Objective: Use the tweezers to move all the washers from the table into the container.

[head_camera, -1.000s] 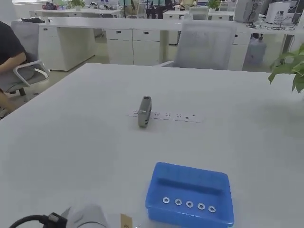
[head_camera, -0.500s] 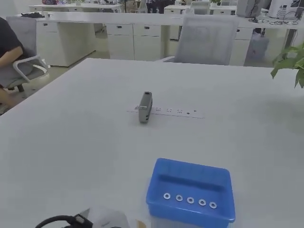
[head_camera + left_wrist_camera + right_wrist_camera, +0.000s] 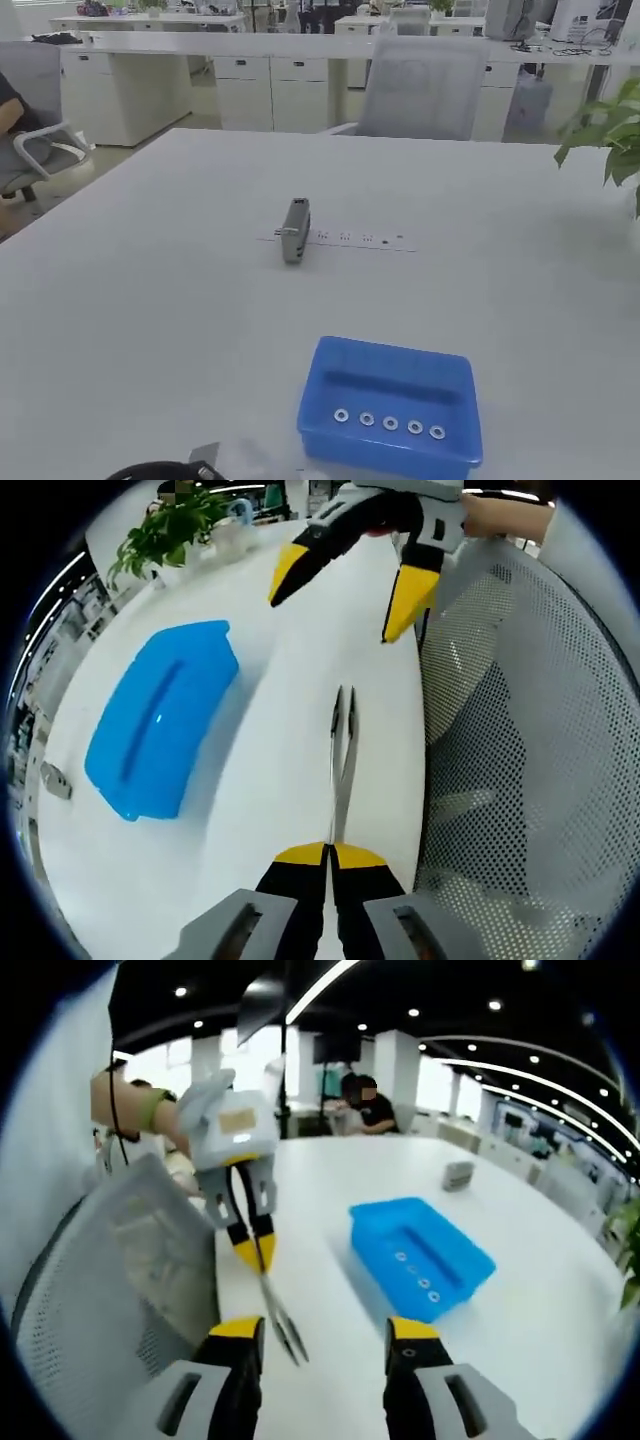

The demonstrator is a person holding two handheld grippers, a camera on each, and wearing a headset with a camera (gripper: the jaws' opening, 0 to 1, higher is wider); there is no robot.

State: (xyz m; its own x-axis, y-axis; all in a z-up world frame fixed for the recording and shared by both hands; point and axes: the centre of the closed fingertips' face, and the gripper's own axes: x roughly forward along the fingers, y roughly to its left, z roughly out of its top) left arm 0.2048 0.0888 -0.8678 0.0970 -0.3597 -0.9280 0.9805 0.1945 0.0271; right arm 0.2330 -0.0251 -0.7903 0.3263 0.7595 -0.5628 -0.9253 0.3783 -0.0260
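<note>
One gripper [image 3: 200,458] has slipped back toward us since a second ago. Our left gripper [image 3: 329,852] clamps the tweezers [image 3: 343,750], right gripper [image 3: 325,1330] gapes empty; washers [image 3: 412,1270] sit in the container [image 3: 395,1228] ahead-right of it. Let's keep the pinch steady.

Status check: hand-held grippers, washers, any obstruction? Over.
Left hand-held gripper shut on tweezers. Right hand-held gripper open, empty. Five washers in a row inside blue container. Mesh chair back close beside both.

Five washers [image 3: 390,424] in blue container [image 3: 396,351], tweezers [image 3: 342,760] in left hand-held gripper [image 3: 328,853]
</note>
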